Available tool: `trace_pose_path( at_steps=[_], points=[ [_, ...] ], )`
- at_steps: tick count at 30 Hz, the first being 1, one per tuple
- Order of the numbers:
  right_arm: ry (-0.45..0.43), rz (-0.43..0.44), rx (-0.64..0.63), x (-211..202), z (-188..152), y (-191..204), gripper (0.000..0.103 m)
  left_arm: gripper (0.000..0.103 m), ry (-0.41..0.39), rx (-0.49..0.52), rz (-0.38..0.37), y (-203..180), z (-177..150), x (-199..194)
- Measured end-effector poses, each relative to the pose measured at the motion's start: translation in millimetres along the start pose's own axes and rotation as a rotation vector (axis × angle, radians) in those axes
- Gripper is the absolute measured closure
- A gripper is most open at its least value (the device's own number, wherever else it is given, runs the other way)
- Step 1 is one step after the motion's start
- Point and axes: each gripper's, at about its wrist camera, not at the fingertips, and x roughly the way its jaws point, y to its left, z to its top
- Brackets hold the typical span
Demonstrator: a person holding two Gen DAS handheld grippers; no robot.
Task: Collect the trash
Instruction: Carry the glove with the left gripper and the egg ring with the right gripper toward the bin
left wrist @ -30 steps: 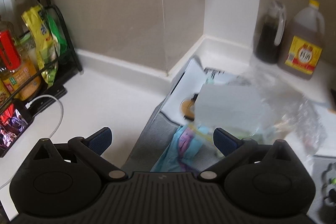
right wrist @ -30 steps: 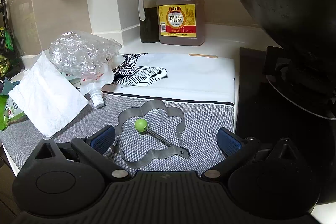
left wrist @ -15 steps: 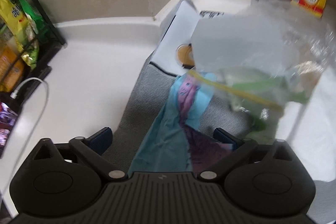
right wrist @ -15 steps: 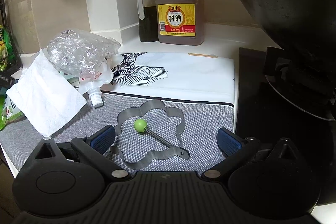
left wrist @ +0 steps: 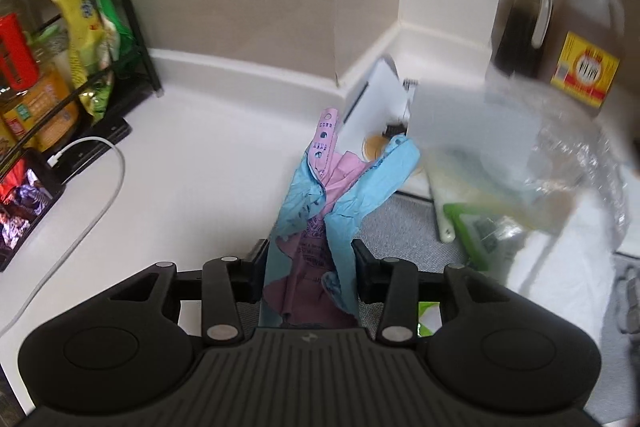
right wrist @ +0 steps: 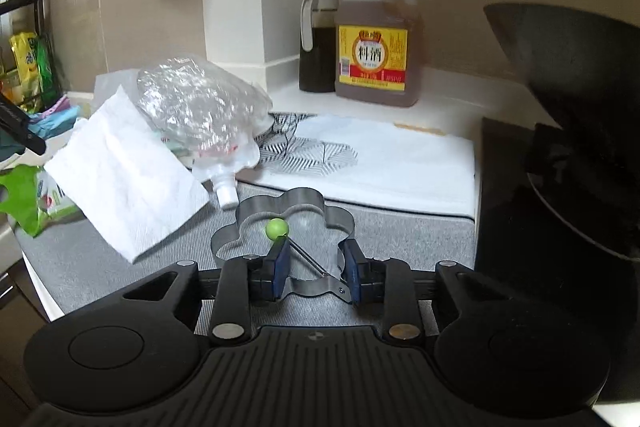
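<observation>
A crumpled blue and pink wrapper [left wrist: 320, 211] stands up between the pads of my left gripper [left wrist: 308, 251]. Its jaws are closing and both pads press on the wrapper. Behind it to the right lie a green packet [left wrist: 480, 227] and a blurred clear plastic pouch [left wrist: 576, 155]. The right wrist view shows that pouch [right wrist: 200, 111] on top of a white paper towel [right wrist: 124, 175], with the green packet [right wrist: 24, 199] at the left edge. My right gripper [right wrist: 314, 259] hangs over a flower-shaped metal ring [right wrist: 304, 197] with a green knob [right wrist: 277, 228]. Its jaws are closing with the ring's wire handle between them, and the pads grip nothing.
A grey mat [right wrist: 400, 239] covers the counter under the trash. A wine jug [right wrist: 376, 39] and a dark bottle [right wrist: 318, 55] stand by the back wall. A black wok [right wrist: 568, 75] fills the right. A rack of packets [left wrist: 80, 47] and a phone [left wrist: 20, 203] with a white cable [left wrist: 92, 195] sit at the left.
My left gripper has moved onto the wrapper and closed on it; the wrapper now stands crumpled between the pads. The right jaws have narrowed a lot over the metal ring.
</observation>
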Motion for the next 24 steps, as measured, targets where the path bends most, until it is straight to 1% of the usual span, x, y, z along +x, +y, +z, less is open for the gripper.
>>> trace_pose_path(
  at_steps=[3, 9, 12, 18, 24],
  points=[
    [-0.020, 0.004, 0.011, -6, 4, -1, 0.072, 0.056, -0.030, -0.037, -0.021, 13, -6, -17],
    [-0.053, 0.019, 0.026, -17, 10, -3, 0.072, 0.056, -0.075, -0.088, -0.009, 34, -24, -50],
    [-0.070, 0.029, 0.036, -24, 12, -3, 0.072, 0.056, -0.093, -0.109, -0.007, 40, -36, -67],
    [-0.103, 0.049, 0.047, -37, 15, -1, 0.072, 0.056, -0.142, -0.151, -0.036, 46, -64, -103],
    [-0.136, 0.079, 0.035, -64, 15, 0, 0.072, 0.056, -0.155, -0.119, -0.036, 34, -107, -136]
  ],
)
